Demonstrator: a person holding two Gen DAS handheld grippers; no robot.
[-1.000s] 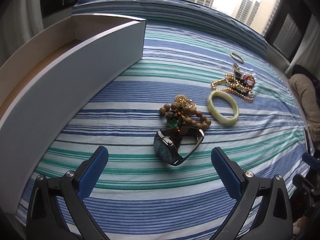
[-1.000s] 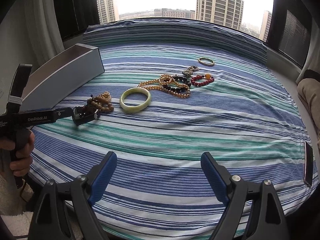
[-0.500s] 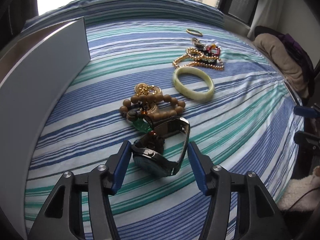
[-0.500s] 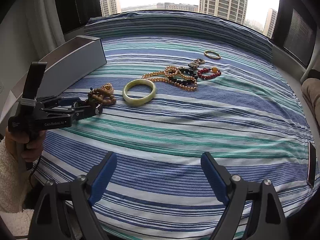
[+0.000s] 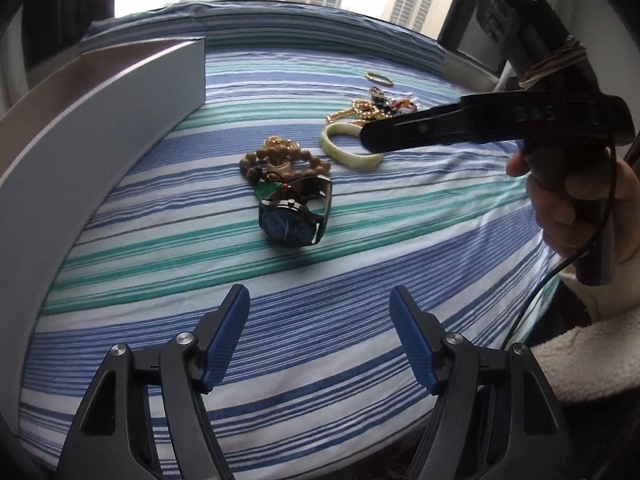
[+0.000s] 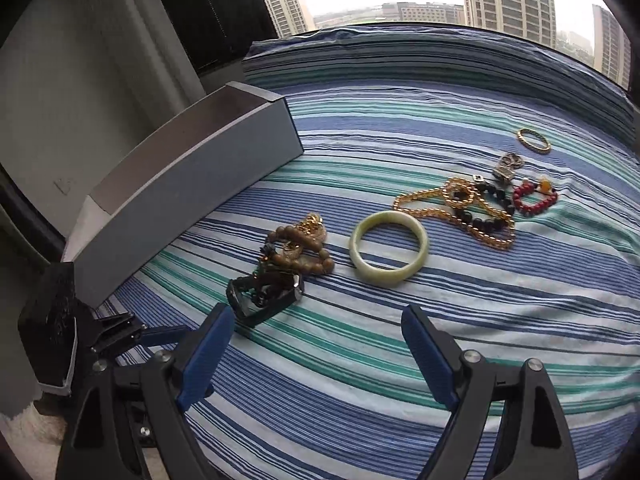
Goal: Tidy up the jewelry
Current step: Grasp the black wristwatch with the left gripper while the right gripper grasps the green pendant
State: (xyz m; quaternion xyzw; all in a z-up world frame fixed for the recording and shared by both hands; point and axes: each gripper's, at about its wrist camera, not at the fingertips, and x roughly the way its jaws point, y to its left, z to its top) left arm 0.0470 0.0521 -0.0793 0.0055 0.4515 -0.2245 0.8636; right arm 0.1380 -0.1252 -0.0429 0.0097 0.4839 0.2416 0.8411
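Right now your left tongs (image 5: 318, 332) hang over the striped bed cover (image 5: 360, 280) with their blue pads apart and opening, nothing between them; the watch (image 5: 294, 216) lies just beyond them on the cover, blue dial up, untouched. Touching its far side is the brown bead bracelet (image 5: 280, 162) with a gold chain tangled in it. Your right tongs (image 6: 316, 354) are spread wide and empty too, held above the cover nearer than the pale green bangle (image 6: 389, 253), which lies flat just right of the bead bracelet. Farther right sit the gold bead necklace (image 6: 452, 210), a black bead string, the red bead bracelet (image 6: 534, 200) and, farthest off, a thin gold bangle (image 6: 533, 141). The grey open box (image 6: 192, 184) stands along the left edge of the bed, well apart from the jewelry. From the left wrist you see your right hand (image 5: 572, 208) gripping its tool; raised lettering on that tool's arm is too blurred to read.
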